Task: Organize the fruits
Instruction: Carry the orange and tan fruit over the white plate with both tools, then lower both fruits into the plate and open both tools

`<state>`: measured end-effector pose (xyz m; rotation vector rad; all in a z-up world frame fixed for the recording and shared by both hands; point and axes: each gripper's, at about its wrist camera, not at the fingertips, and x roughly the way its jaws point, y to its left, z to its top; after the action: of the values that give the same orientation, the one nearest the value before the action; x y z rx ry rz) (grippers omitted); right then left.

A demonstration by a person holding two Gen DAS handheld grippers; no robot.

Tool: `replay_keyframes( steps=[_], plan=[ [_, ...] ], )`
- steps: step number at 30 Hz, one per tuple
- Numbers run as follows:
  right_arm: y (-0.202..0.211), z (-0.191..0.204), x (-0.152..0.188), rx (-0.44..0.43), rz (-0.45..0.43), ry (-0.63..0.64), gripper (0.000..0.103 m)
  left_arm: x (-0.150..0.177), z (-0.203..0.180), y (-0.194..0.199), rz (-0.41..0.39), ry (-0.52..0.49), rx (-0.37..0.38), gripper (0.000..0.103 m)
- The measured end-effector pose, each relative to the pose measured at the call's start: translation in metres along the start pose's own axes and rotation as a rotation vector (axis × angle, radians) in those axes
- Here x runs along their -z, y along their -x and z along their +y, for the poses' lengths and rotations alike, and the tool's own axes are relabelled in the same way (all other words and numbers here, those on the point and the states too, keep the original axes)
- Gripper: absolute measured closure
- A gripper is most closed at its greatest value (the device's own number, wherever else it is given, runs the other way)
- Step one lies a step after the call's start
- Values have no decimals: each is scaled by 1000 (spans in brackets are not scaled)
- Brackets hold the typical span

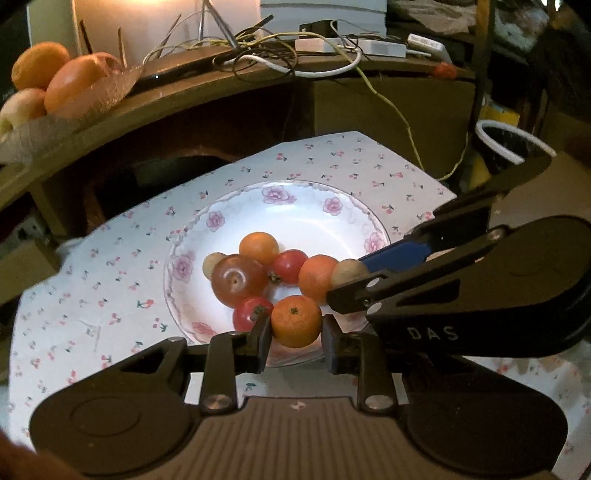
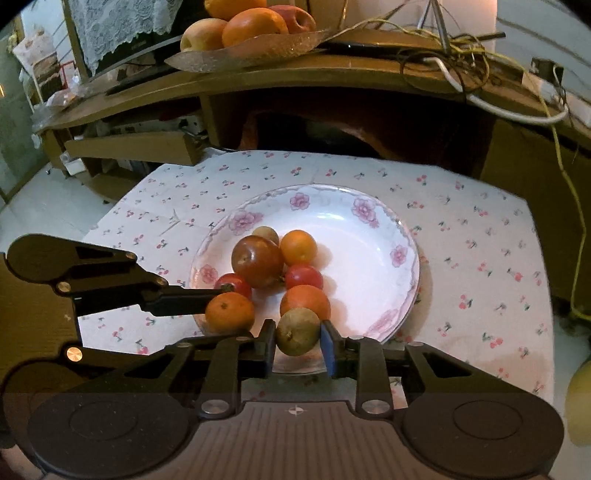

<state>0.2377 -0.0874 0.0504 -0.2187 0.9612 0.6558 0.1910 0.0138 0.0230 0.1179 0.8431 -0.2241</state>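
Observation:
A white floral plate [image 1: 295, 206] [image 2: 369, 236] on a cherry-print cloth holds several small fruits: oranges, red tomatoes, a large brown-red fruit [image 1: 238, 280] [image 2: 257, 261] and tan round fruits. My left gripper [image 1: 296, 334] straddles a small orange [image 1: 296, 320] [image 2: 229, 312] at the plate's near rim; its left pad touches it and a narrow gap shows at the right pad. My right gripper [image 2: 298, 341] is closed around a tan round fruit [image 2: 297, 331] [image 1: 347, 272] at the near rim. Each gripper shows in the other's view.
A wooden desk stands behind the cloth [image 1: 110, 266] [image 2: 480, 258]. A tray of large oranges and apples [image 1: 62, 81] [image 2: 251, 26] sits on it, beside tangled cables [image 1: 277, 48] [image 2: 461, 51]. A white-rimmed dark container [image 1: 513, 144] stands at the right.

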Motion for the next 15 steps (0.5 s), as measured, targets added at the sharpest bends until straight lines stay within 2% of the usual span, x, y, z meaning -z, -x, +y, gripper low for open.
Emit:
replay_keyframes(
  steps=[4,12,15],
  plan=[
    [-2,-5,-1,-1,-1,-21,74,-1,-6,-3,-12,-34,-31,70],
    [-7,-14,-3,26,-9,-23,74,-4,-10,-10,-20,-43,-29,69],
    [-11,-15,-5,10,-8,-25,74,-5,-10,-11,-34,-56,-47,69]
  ],
)
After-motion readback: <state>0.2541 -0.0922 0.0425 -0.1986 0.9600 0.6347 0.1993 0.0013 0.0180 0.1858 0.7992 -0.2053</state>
